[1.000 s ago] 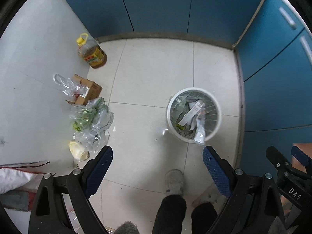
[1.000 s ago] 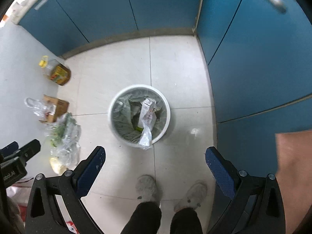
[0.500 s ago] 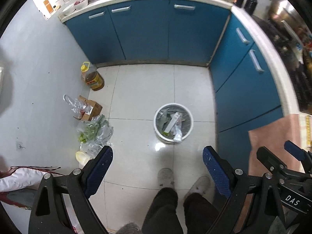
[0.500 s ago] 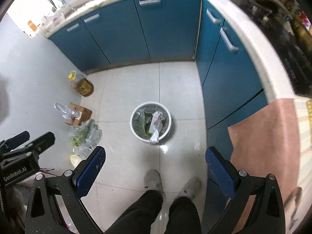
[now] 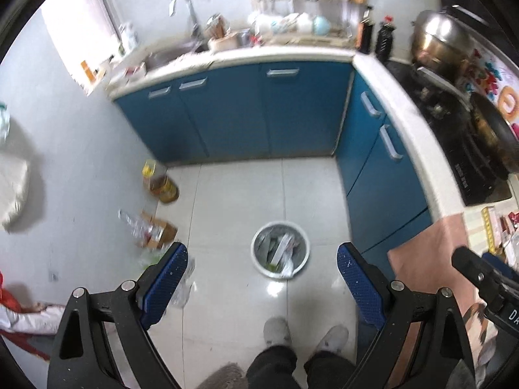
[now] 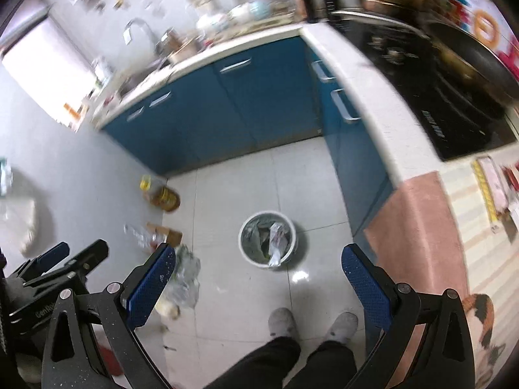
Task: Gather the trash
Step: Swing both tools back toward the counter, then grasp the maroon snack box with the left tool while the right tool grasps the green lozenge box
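The left gripper (image 5: pixel 262 283) hangs high above the floor with its blue pads spread wide and nothing between them; the right gripper (image 6: pixel 258 283) is the same, wide apart and empty. Seen from the left claw, the right one's black body pokes in at the lower right edge; seen from the right claw, the left one sits low at the left edge.

Straight ahead of both claws, framed between the pads and far below them, stands the white trash bin (image 5: pixel 280 249) (image 6: pixel 267 242) on the tiled floor. It already holds crumpled paper, a flattened carton and a strip of clear plastic that droops over its near rim, so some collecting looks done.

Just beyond the person's two slippered feet (image 5: pixel 275 332), which show at the bottom between the pads, the floor by the bin is bare. Off to the left of each claw, along the wall, more remains: a heap of clear plastic bags (image 6: pixel 186 277) with greens inside sits partly behind the left pad, and past it lies a cardboard box (image 5: pixel 159 233) with plastic wrap on it. Farther out stands an oil bottle (image 5: pixel 160 186); whether it counts as trash I cannot tell.

My reading is that the job is partway through, with the wall-side pile as the likely remainder.
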The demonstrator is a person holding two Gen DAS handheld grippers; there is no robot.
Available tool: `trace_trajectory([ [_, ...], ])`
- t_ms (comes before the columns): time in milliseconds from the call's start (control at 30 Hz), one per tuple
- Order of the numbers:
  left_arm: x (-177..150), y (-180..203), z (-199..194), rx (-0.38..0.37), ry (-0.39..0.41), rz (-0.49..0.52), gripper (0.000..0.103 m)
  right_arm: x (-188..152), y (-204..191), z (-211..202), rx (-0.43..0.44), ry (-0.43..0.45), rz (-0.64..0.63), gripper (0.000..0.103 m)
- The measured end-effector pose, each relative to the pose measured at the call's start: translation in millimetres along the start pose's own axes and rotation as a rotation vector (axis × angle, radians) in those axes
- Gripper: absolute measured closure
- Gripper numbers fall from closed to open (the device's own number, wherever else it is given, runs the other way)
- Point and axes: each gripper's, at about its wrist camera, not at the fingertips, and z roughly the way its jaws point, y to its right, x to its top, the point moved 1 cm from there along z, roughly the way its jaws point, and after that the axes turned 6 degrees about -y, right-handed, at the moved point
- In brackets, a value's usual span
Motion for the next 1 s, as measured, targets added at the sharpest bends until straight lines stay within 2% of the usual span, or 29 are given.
trace_trajectory([
  [167, 23.5, 87.9, -11.0, -0.096, 0.008, 0.097, 0.009, 4.2, 101.9, -34.4, -0.065, 0.046, 0.204, 0.000],
  [300, 26.0, 186.7, -7.9, -0.168, -0.053, 0.231, 0.009, -5.5, 213.7, -60.9, -0.165, 0.076, 0.411, 0.000],
  [400, 23.6, 267.4, 2.4, -0.203, -0.122, 0.351, 0.009, -26.3, 312.7, -80.8, -0.236, 0.078, 0.606, 0.000],
  [467, 19.0, 315.8, 11.1, -0.203, -0.163, 0.413, 0.009, -35.3, 366.6, -84.4, -0.230, 0.060, 0.714, 0.000],
  [533, 15.7, 356.7, 22.9, -0.150, -0.170, 0.473, 0.009, -37.2, 415.3, -79.7, -0.173, 0.031, 0.810, 0.000],
  [600, 8.3, 382.3, 30.8, -0.094, -0.155, 0.509, 0.009, -29.0, 449.6, -69.1, -0.129, 0.013, 0.870, 0.000],
  [667, 7.4, 400.9, 42.9, -0.027, -0.143, 0.531, 0.009, -18.3, 464.5, -58.9, -0.123, 0.005, 0.881, 0.000],
  [767, 5.2, 411.8, 62.4, 0.033, -0.162, 0.531, 0.009, 14.0, 473.9, -30.6, -0.127, -0.037, 0.858, 0.000],
  [900, 8.3, 417.5, 86.0, 0.085, -0.205, 0.512, 0.009, 45.9, 470.3, 18.6, -0.174, -0.163, 0.790, 0.000],
  [933, 9.4, 417.8, 90.7, 0.090, -0.219, 0.506, 0.009, 47.0, 468.9, 25.1, -0.198, -0.182, 0.774, 0.005],
  [967, 9.1, 420.9, 94.9, 0.090, -0.228, 0.505, 0.009, 48.3, 467.8, 29.8, -0.220, -0.193, 0.761, 0.020],
  [1000, 9.2, 423.9, 98.4, 0.087, -0.242, 0.505, 0.009, 46.8, 467.7, 32.5, -0.226, -0.195, 0.754, 0.026],
])
